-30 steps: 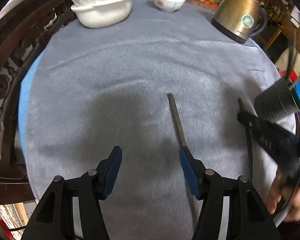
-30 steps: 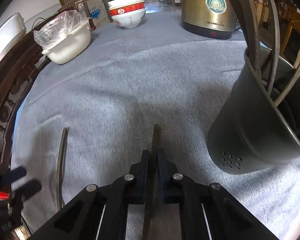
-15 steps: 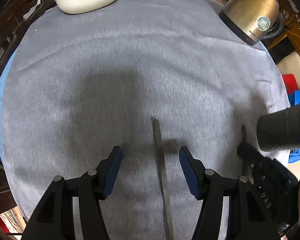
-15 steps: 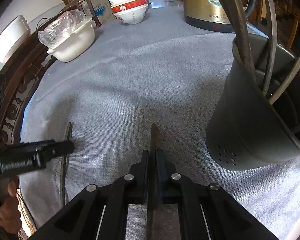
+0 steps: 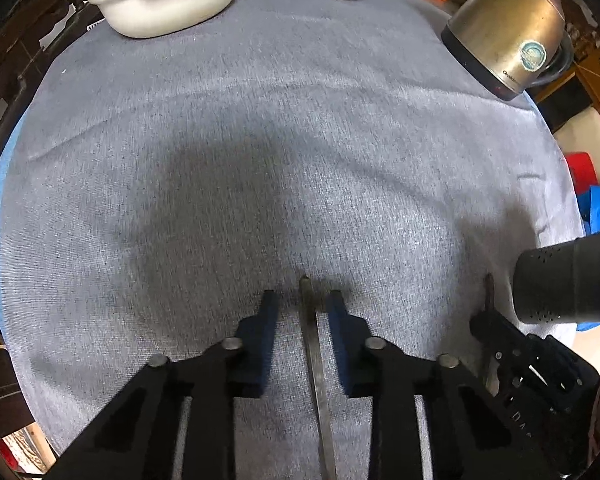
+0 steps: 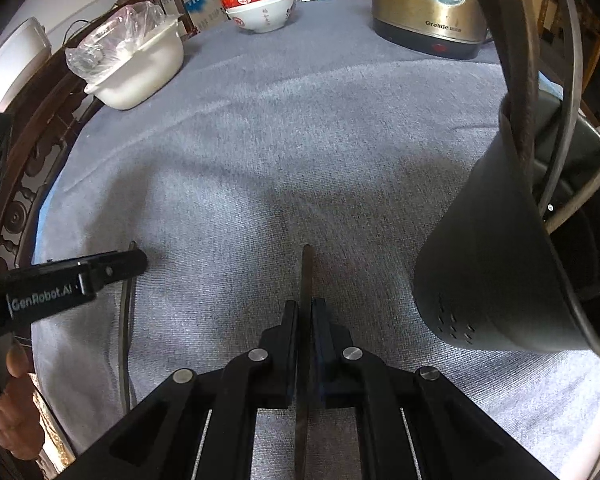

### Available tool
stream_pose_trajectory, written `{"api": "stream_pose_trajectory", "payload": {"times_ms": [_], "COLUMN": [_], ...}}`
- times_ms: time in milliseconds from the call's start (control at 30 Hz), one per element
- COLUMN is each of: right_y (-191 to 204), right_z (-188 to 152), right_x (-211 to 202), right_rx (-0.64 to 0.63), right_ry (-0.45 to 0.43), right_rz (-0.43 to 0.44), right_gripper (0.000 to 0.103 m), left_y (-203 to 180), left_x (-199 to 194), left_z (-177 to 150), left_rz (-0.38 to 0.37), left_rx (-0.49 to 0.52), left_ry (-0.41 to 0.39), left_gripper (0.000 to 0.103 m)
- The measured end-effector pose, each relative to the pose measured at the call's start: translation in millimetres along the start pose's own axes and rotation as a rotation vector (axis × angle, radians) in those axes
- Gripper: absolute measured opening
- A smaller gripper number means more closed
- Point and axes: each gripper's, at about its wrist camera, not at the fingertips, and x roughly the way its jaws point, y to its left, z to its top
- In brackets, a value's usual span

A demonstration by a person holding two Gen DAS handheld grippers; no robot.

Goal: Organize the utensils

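A thin dark utensil handle (image 5: pixel 314 344) lies on the grey cloth between the fingers of my left gripper (image 5: pixel 302 300), whose jaws stand partly open around it with gaps on both sides. My right gripper (image 6: pixel 305 308) is shut on a second thin utensil handle (image 6: pixel 306 272), whose tip points forward. The dark perforated utensil holder (image 6: pixel 500 272) stands just right of my right gripper with several utensils in it; it also shows in the left wrist view (image 5: pixel 556 284). The left gripper (image 6: pixel 80 280) shows at the left of the right wrist view.
A white basin with a plastic bag (image 6: pixel 136 72), stacked red-and-white bowls (image 6: pixel 260 4) and a brass kettle (image 6: pixel 428 4) stand at the far side of the round table. A carved wooden chair (image 6: pixel 24 184) is at the left edge.
My left gripper has moved down over the lying utensil and its jaws have narrowed around it. My right gripper stays shut on its utensil near the holder.
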Motion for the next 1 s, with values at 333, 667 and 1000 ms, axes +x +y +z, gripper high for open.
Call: {"api": "stream_pose_trajectory", "payload": {"times_ms": [333, 667, 1000], "right_y": [3, 3, -17], "right_z": [-8, -21, -44], "right_x": [-2, -57, -122], "right_rx": [-0.019, -0.015, 0.025], "right_ry": [-0.045, -0.201, -0.381], "right_rz": [-0.006, 0.138, 0.289], "right_gripper": [0.007, 0.006, 0.006], "left_y": [9, 7, -3], "left_x": [2, -57, -141], "left_z": [-1, -23, -58], "left_rz": [-0.042, -0.078, -0.137], "left_rx": [-0.026, -0.023, 0.008], "left_ry": [-0.021, -0.145, -0.328], "left_gripper": [0.007, 0.006, 0.006]}}
